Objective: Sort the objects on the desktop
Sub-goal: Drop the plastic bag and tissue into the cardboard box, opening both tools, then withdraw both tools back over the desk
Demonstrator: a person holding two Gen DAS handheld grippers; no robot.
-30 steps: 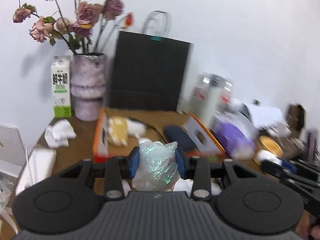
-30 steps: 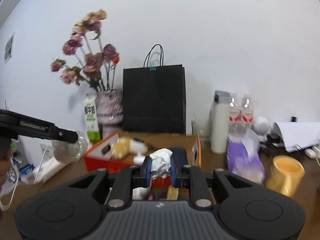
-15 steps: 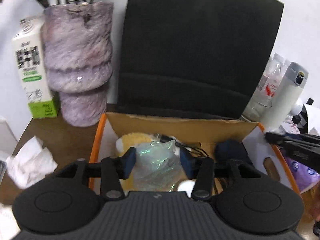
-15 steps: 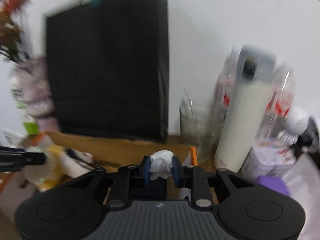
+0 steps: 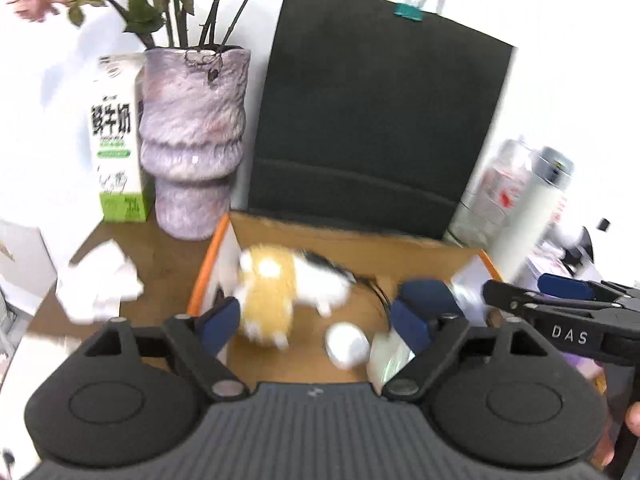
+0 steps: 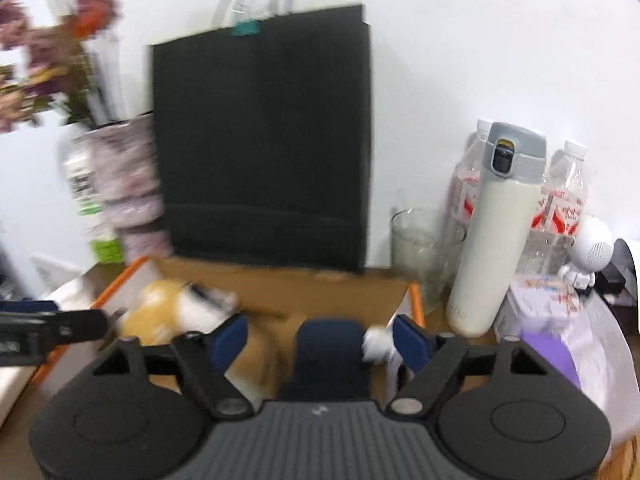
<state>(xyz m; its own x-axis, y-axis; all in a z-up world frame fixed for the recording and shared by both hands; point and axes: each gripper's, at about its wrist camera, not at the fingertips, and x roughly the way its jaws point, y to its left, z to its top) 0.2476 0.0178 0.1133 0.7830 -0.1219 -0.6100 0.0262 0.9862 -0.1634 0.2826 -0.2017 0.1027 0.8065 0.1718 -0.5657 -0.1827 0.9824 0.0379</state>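
An orange-rimmed cardboard box (image 5: 404, 256) (image 6: 280, 288) lies under both grippers. It holds a yellow and white plush toy (image 5: 280, 292), a dark blue case (image 6: 330, 352) and a small white oval thing (image 5: 347, 344). My left gripper (image 5: 316, 322) is over the box, its jaws opening wide with nothing pressed between them. The shiny clear wrapper (image 5: 390, 356) lies loose by its right finger. My right gripper (image 6: 320, 340) is also opening. The crumpled white tissue (image 6: 376, 344) sits loose just inside its right finger, with the pads off it.
A black paper bag (image 5: 372, 128) stands behind the box. A purple vase (image 5: 192, 136) and a milk carton (image 5: 116, 140) are at the left, with crumpled paper (image 5: 100, 280) on the table. A white flask (image 6: 496, 232), bottles and a glass (image 6: 416, 248) crowd the right.
Both grippers moved in over the box and spread their jaws. The left let go of the shiny wrapper. The right let go of the white tissue.
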